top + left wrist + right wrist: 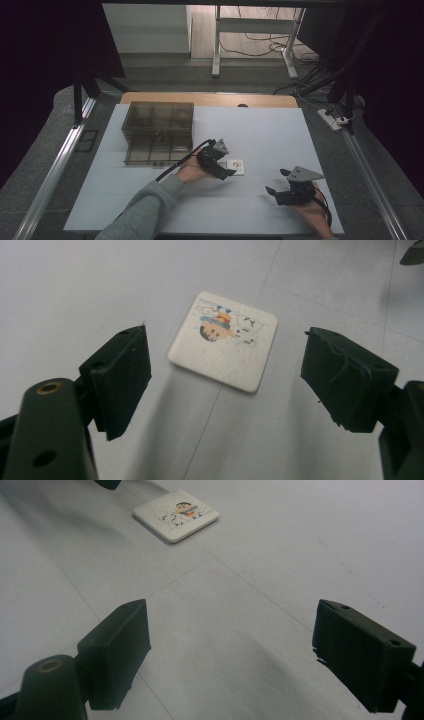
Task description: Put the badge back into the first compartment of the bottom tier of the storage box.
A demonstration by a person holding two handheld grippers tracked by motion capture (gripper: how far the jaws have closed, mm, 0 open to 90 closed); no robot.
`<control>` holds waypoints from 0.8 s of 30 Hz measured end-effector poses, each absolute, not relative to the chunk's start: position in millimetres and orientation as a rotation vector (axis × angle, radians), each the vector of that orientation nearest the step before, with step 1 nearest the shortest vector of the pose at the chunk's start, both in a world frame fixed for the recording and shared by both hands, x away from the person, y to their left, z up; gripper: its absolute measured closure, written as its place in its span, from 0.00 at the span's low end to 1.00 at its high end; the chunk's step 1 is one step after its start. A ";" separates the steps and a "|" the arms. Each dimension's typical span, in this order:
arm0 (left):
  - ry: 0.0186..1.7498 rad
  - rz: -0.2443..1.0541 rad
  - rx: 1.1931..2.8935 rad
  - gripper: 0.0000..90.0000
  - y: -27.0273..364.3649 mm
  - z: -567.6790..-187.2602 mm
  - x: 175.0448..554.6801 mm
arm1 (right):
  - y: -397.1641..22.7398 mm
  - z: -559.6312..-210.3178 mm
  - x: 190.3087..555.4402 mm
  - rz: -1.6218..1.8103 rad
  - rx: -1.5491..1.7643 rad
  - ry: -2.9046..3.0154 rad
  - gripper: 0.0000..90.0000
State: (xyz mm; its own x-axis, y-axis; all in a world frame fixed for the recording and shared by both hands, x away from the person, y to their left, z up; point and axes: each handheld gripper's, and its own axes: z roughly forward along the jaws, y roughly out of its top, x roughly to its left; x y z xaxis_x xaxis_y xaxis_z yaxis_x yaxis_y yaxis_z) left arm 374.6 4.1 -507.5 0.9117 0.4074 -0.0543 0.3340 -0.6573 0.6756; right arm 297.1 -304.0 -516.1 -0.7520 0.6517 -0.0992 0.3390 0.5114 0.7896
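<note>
A small white square tile (pixel 235 166) with a colourful cartoon figure printed on it lies flat on the white table. My left gripper (pixel 226 166) hovers right beside it on its left, jaws open and empty; in the left gripper view the tile (pixel 224 340) lies just beyond and between the two pads (pixel 122 377). My right gripper (pixel 276 183) rests near the table's front right, open and empty, pointing toward the tile (pixel 176 514), which lies well ahead of its pads (pixel 362 652).
A smoky transparent compartment box (pixel 158 132) with its lid raised stands at the back left of the white table (pixel 260 135). A wooden edge runs behind it. Cables, a power strip (pixel 334 120) and desk legs lie on the floor beyond.
</note>
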 end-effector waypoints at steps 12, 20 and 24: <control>0.535 0.095 2.344 0.21 -7.5 -516.2 382.4 | -306.6 -514.6 297.0 1.127 0.822 2.353 0.17; 0.544 0.104 2.355 0.21 -15.5 -524.1 391.7 | -306.4 -514.6 297.0 1.123 0.821 2.355 0.17; 0.550 0.086 2.367 0.21 -19.2 -528.9 395.6 | -307.0 -514.3 297.2 1.127 0.823 2.352 0.17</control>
